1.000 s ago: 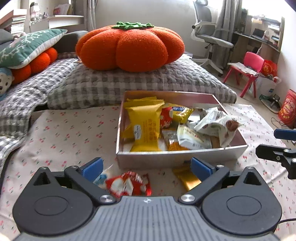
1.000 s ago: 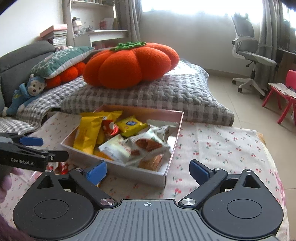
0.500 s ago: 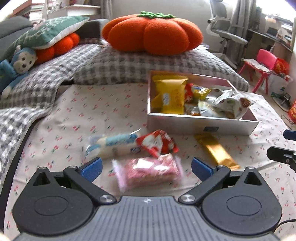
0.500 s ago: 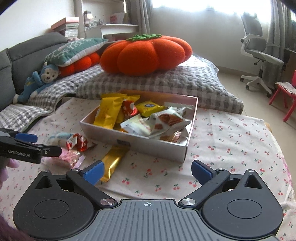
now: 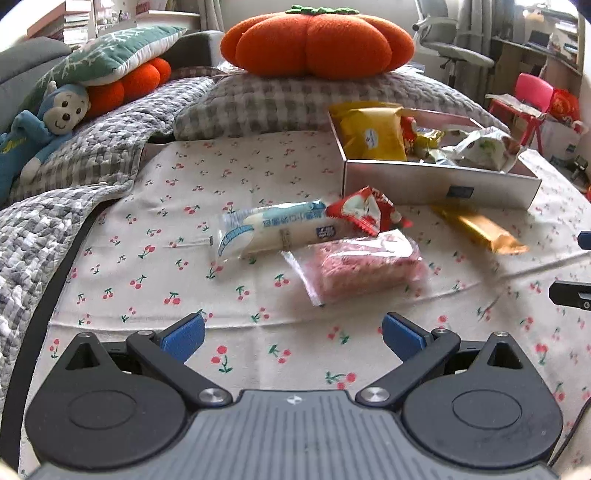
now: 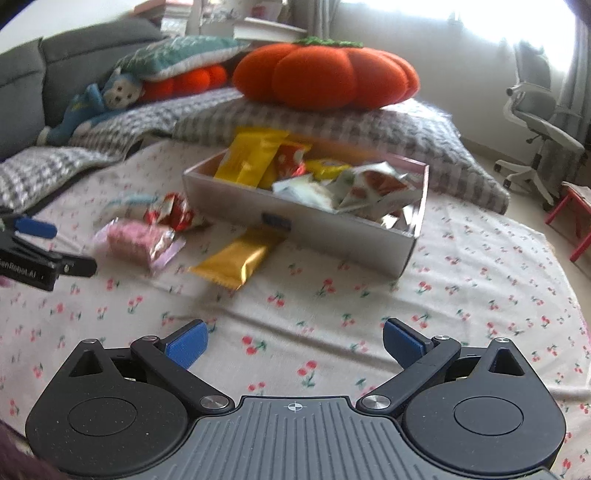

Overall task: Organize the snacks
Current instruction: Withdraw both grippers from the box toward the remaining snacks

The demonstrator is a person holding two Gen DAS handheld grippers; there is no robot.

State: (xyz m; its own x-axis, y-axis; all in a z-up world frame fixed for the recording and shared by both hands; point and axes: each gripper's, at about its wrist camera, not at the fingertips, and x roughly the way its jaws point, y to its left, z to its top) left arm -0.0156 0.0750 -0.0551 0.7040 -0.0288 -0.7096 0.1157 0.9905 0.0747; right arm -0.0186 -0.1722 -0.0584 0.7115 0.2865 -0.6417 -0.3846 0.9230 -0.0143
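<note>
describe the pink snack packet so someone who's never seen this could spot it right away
Find the open box of snacks on the cherry-print cloth. Four packets lie loose before it; the pink snack packet lies nearest both grippers, the only clear wrapper with a pink block inside.

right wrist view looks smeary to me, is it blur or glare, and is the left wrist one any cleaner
Right wrist view: motion blur smears the pink snack pack and the snack box, and the window is blown out to white glare. Left wrist view: sharper, print on the white-and-blue snack pack nearly readable, slight blur at the right edge; both bend at the edges from the fisheye.
</note>
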